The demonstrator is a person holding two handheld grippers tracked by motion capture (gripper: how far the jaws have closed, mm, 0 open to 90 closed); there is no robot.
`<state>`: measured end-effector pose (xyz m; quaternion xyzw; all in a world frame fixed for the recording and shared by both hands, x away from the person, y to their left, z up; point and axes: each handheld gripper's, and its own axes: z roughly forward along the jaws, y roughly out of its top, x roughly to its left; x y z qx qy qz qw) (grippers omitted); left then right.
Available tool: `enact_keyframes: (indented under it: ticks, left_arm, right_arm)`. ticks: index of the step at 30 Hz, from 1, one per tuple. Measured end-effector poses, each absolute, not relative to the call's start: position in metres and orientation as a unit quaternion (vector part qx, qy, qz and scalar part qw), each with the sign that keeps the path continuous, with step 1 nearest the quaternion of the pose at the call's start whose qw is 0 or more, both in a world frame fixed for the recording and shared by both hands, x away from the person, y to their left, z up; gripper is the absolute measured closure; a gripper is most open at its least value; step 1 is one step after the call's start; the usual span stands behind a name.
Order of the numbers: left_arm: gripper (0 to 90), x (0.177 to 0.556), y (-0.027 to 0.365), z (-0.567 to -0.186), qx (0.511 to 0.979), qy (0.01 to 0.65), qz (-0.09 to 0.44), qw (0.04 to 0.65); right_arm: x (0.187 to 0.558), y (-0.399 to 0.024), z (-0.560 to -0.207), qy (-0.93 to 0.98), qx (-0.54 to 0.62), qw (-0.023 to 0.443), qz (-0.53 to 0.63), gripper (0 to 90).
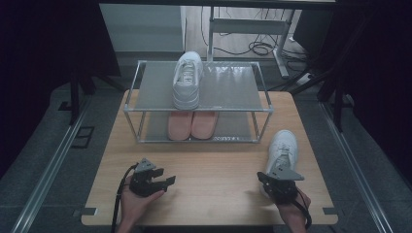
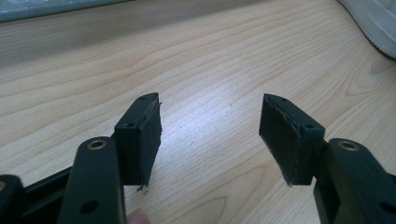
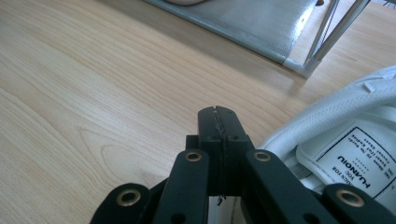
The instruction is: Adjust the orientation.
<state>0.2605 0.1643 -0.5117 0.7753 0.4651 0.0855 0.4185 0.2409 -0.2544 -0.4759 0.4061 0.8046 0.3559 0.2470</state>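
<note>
A: Start close in. What is the right tool (image 1: pixel 275 180) doing?

B: It sits at about five o'clock on the desk (image 1: pixel 209 165), right at the heel of the loose white sneaker (image 1: pixel 282 151). In the right gripper view its jaws are clenched pad to pad (image 3: pixel 219 128), with nothing between them. The shoe's collar and printed insole (image 3: pixel 355 158) lie just beside the tips, at their three o'clock.

A: So not gripped?

B: No. I'd judge this as the approach, before any grasp. The likely job is putting this shoe on the rack (image 1: pixel 199 109) beside its partner.

A: And the left tool (image 1: pixel 163 183)?

B: At about seven o'clock, resting low in the hand, jaws released and wide apart over bare wood in the left gripper view (image 2: pixel 210 135). It holds nothing.

A: What does the next move call for?

B: Spreading the right jaws, then setting one pad inside the heel collar and one outside, or taking the shoe across its sides. The collar is padded and soft, so it should pinch easily, though the toe may sag.

A: Describe the shoe.

B: White, low-cut, laced, upright on its sole, toe towards twelve o'clock, near the rack's right front leg.

A: Farther off?

B: The matching white sneaker (image 1: pixel 187 80) stands on the top shelf, left of centre, with free space to its right. A pink pair (image 1: pixel 191 124) sits on the lower shelf.
</note>
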Motion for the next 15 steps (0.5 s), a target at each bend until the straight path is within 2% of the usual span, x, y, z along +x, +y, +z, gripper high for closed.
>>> enact_keyframes:
  ticks: [15]
  left_arm:
    - [39.5,0.261,0.164,-0.512,0.776,0.464,0.084,0.419]
  right_arm:
    - [0.225,-0.264,-0.483,0.799,0.421,0.247,0.35,90.0]
